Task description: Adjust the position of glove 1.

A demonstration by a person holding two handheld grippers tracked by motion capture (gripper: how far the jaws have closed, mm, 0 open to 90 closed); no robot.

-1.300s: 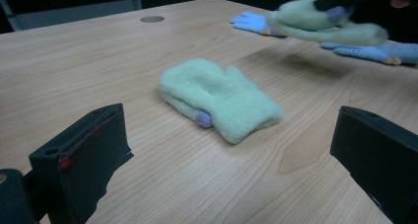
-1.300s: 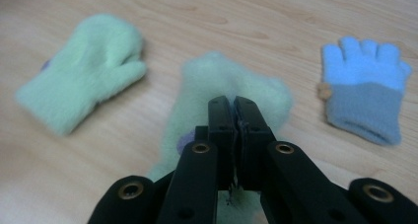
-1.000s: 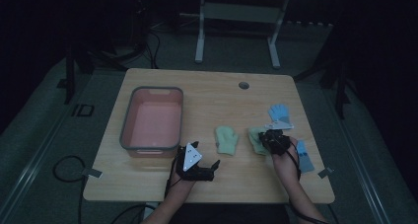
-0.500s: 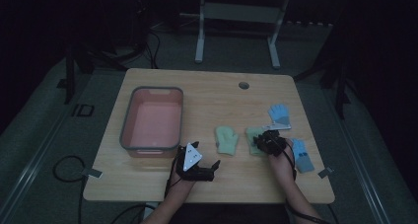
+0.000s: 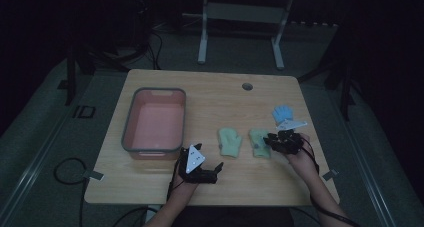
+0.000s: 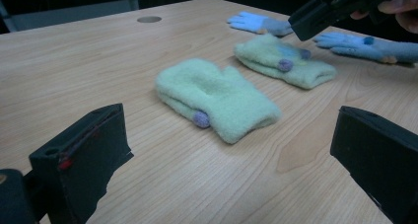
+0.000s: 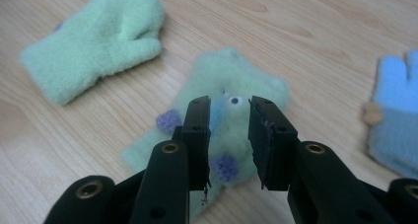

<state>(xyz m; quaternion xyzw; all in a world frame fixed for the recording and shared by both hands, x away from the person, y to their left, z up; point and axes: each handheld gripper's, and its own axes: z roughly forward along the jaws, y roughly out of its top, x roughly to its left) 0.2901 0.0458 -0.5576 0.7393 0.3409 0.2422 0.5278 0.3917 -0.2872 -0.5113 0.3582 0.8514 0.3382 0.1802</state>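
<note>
Right gripper hangs over the pale green fleece mitten with googly eye, jaws narrowly apart, apparently gripping nothing; left gripper wide open; 1 soft, light mitten, pinch mid-body.

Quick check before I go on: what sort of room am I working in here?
Probably a lab or test room, not a home: a wooden table with a cable hole, loose cables on grey carpet, and a metal stand in the dark behind.

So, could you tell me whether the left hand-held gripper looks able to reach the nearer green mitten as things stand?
Probably yes: the left hand-held gripper is open and faces the nearer green mitten, with bare table between them.
</note>
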